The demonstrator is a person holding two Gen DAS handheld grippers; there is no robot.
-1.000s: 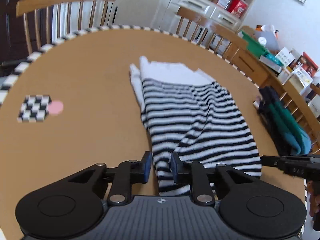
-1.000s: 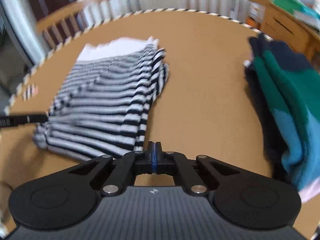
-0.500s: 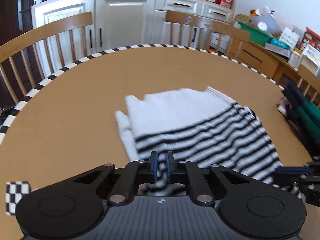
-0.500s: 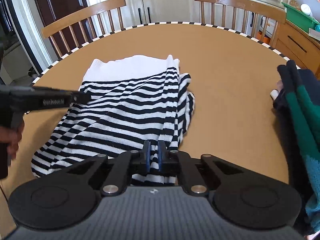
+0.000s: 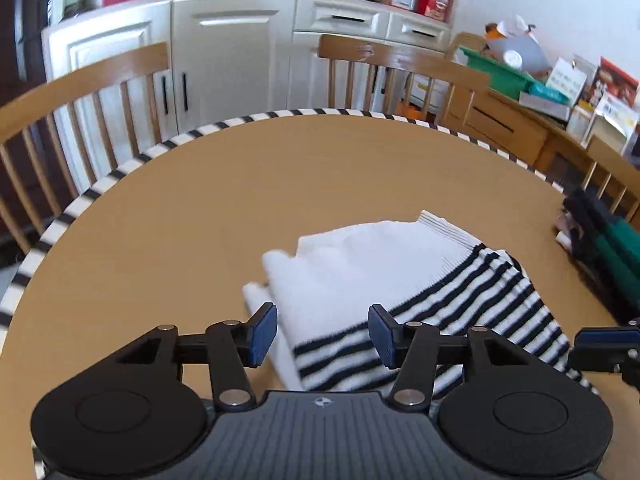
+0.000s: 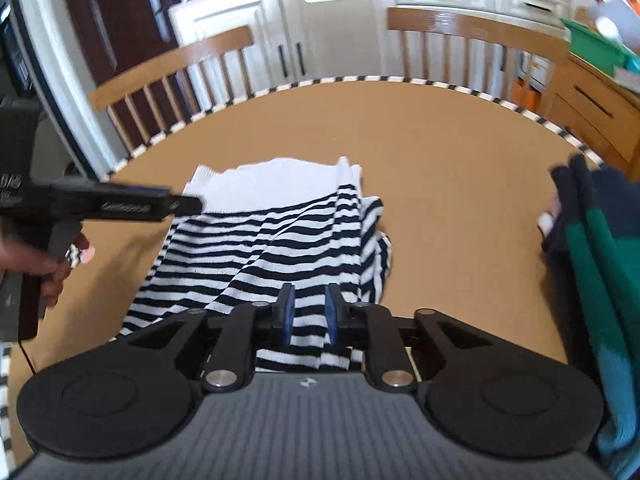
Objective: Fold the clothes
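the striped top (image 5: 404, 280) lies folded on the table (image 5: 240, 200), low in the middle of both frames. left gripper (image 5: 322, 334) and right gripper (image 6: 308, 314) are both opening, pads off the cloth. let them clear it fully before pulling away, so the fold is not dragged.

Hardly any lettering here can be read. The left gripper (image 6: 120, 204), at the left edge of the right wrist view, carries white print on its black body, too blurred to make out. The labels on the red boxes (image 5: 434, 0) on the shelf, upper right, are just as illegible.
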